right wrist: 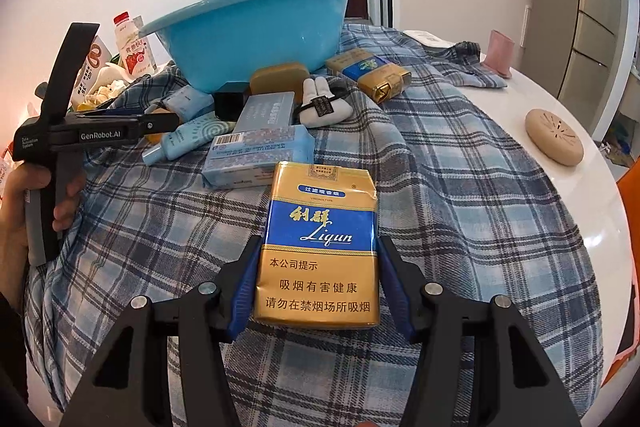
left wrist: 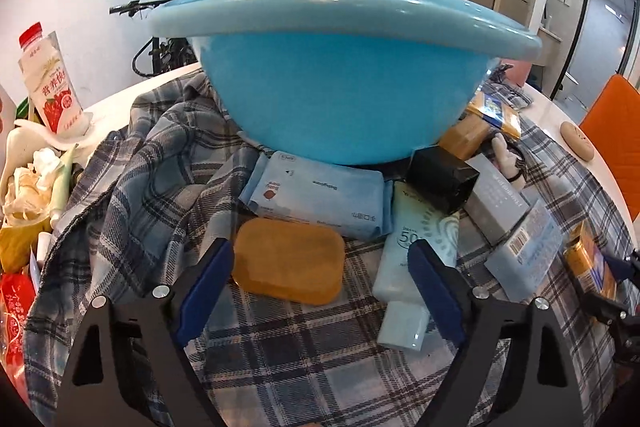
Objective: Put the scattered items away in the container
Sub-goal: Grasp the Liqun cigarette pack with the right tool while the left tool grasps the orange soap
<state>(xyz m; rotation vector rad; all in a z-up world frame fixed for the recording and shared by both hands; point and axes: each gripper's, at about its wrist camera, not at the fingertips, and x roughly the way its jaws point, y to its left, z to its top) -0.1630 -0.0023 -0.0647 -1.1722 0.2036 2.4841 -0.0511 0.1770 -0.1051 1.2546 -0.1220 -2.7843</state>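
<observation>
Cigarette pack (right wrist: 318, 247) sits between the right tool (right wrist: 318, 283) fingers, pads touching both sides: gripped, well short of the blue basin (right wrist: 256, 27). Left tool (left wrist: 320, 283) spread wide, holding nothing, the soap bar (left wrist: 288, 267) between its fingers, just before the basin. Wipes pack (left wrist: 320, 199), lotion tube (left wrist: 416, 259), boxes lie against the basin's base. Basin interior unseen; judged early, most items left.
</observation>
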